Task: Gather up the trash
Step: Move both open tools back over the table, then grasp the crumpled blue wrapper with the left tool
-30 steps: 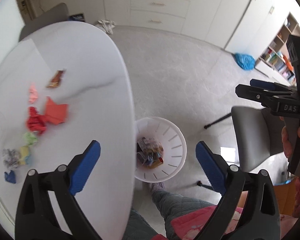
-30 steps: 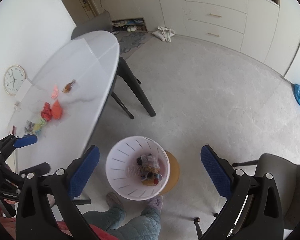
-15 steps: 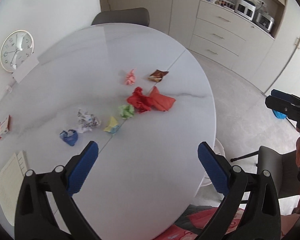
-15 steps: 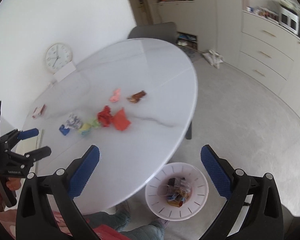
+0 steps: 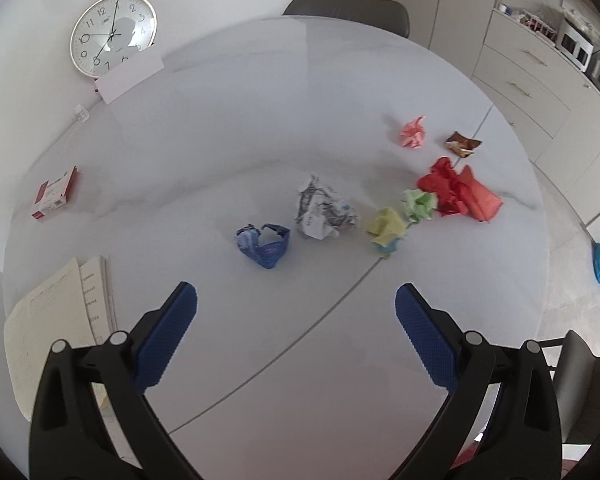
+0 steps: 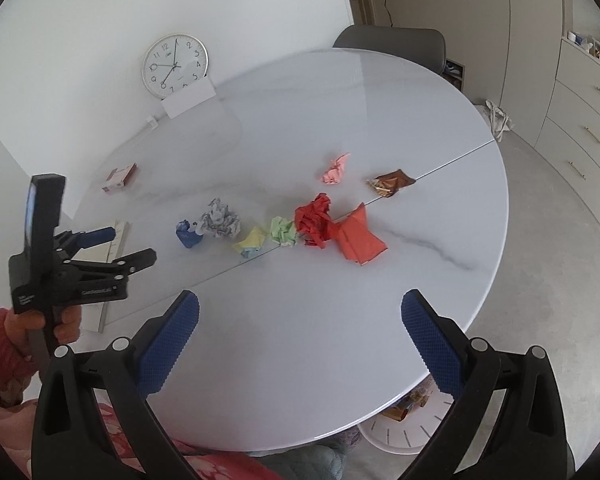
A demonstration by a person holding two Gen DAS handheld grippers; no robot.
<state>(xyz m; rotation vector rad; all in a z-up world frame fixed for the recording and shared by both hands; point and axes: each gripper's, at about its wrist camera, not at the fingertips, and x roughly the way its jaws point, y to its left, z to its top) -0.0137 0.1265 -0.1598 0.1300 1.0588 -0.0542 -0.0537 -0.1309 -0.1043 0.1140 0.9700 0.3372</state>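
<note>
On the bench (image 5: pixel 260 360) lie eight pieces of trash: five crumpled paper balls (image 5: pixel 326 208), one blue wrapper (image 5: pixel 265 245), one brown wrapper (image 5: pixel 462 144) and one orange packet (image 5: pixel 482 200), plus one red box (image 5: pixel 54 193), one clock (image 5: pixel 112 34).

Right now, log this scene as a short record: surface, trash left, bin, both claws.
surface: round white table
trash on table: blue wrapper, grey printed paper ball, yellow wad, green wad, red crumpled paper, orange paper, pink wad, brown foil wrapper
bin: white basket on the floor under the near table edge, wrappers inside
left claw: open, empty
right claw: open, empty
non-trash: wall clock, red-and-white box, papers
</note>
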